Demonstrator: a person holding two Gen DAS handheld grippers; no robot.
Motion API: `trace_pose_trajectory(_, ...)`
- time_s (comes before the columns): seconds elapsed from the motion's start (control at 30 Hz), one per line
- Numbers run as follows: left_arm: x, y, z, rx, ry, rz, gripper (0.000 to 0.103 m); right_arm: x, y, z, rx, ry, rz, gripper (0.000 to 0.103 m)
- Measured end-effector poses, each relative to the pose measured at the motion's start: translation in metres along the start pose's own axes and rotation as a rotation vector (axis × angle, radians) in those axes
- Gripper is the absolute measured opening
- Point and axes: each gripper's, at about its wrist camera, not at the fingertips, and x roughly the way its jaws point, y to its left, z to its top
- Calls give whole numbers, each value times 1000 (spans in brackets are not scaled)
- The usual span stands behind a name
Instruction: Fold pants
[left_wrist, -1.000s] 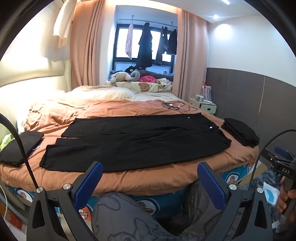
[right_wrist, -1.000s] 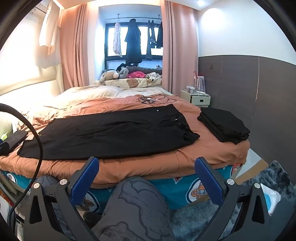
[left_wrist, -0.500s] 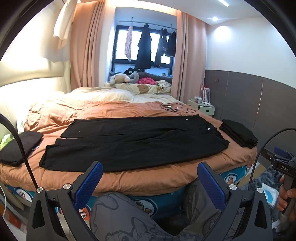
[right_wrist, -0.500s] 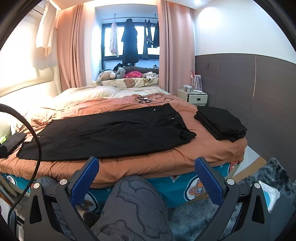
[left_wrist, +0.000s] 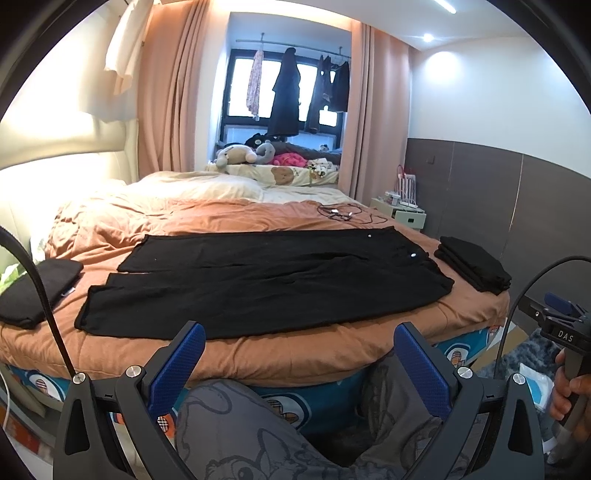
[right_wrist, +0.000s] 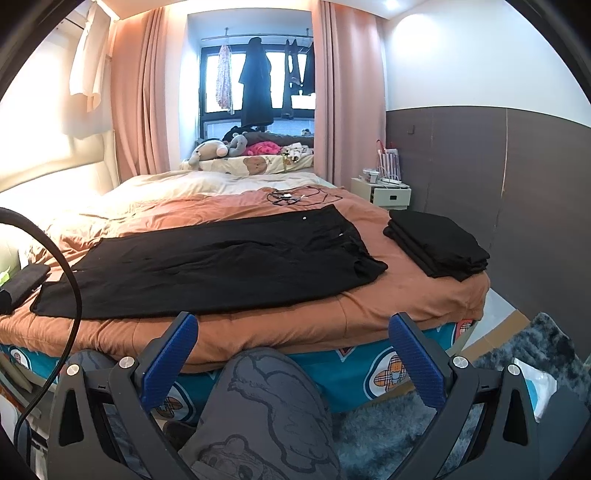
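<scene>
On the orange bedspread ahead of you, the black pants lie spread flat and unfolded, waistband toward the bed's right end and both legs running out to its left end. Your left gripper hangs short of the bed's near edge, fingers wide apart with nothing between them, touching no cloth. Your right gripper sits the same way, also short of that near edge, its blue pads spread and empty. Your knees in grey printed trousers show below both grippers, against the side of the bed. Past the waistband, on the bed's right end, a stack of folded black clothes rests apart from the pants. Another folded black garment lies at the bed's left end, near the leg hems but not touching them. Beyond the pants, toward the far side of the bed, a tangle of cables rests on the cover. Your right hand grips its handle at the right edge of the left view.
</scene>
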Motion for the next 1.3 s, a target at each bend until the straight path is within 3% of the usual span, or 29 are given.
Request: trace_pose_trajectory(1.3, -4, 3, -4, -22, -5, -1, 103, -4, 8, -9, -2, -6, -10, 103)
